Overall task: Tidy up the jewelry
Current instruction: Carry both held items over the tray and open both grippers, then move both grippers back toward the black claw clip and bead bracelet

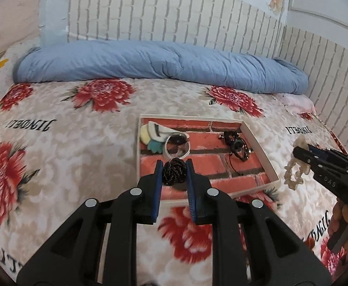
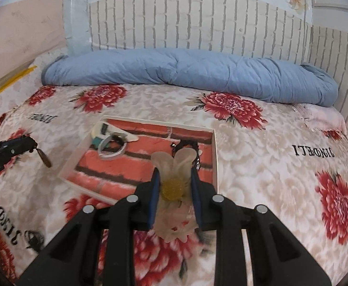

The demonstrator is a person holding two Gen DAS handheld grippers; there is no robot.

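A: Blue pads on the left hand-held gripper point(image 1: 174, 170) are clamped on a dark braided knot point(image 1: 174, 174), held in the air above the near edge of the tray point(image 1: 261, 147). The worry is plain: the knot is round and the pads catch only its sides, so a jolt could roll it out onto the bed point(image 1: 78, 143).

B: Pale plastic fills the right hand-held gripper point(image 2: 175, 186), closed on a flower clip point(image 2: 174, 178) with a yellow centre. The petals stick out well past the pads in front and behind. If the pads bear on petals rather than on the body, the clip may twist or slide free.

A: And the tray is no easy target. A clear bangle point(image 1: 177, 146), a pastel piece point(image 1: 153, 133) and a tangle of black cords point(image 1: 236, 146) already lie on its brick-print floor.

B: Set down carelessly, the knot would land on the bangle, which lies just beyond it. The clip's teeth could snag the cords beside it.

A: The tray sits on a soft flowered bedspread, too. A push on its rim would likely tip it or slide it.

B: Both pieces hang near each other over one small tray, so the two tools could collide if they come down together.
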